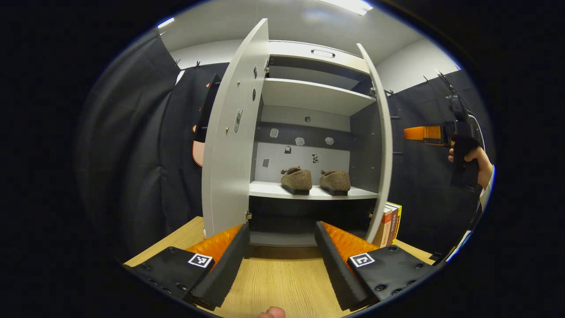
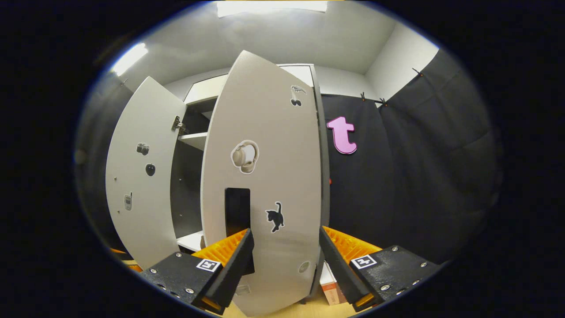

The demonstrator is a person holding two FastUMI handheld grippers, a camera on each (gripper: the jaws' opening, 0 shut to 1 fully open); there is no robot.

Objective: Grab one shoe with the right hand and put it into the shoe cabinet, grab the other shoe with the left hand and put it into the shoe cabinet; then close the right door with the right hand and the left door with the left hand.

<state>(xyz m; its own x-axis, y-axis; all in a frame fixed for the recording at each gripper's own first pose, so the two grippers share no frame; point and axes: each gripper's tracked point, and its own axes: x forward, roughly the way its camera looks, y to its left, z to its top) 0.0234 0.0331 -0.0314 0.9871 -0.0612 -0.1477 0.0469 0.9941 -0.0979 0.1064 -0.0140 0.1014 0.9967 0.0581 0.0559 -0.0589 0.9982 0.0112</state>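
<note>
Two brown fuzzy shoes stand side by side on the white cabinet's lower shelf. Both doors stand open: the left door and the right door, seen edge-on. My left gripper hovers open and empty over the wooden table, in front of the cabinet. In the left gripper view my right gripper is held up at the far right, beyond the right door. In the right gripper view my right gripper is open, close to the outer face of the right door.
Books stand upright on the wooden table beside the cabinet's right side. An upper shelf is bare. The right door carries stickers and a dark handle recess. The left door swings out to the left.
</note>
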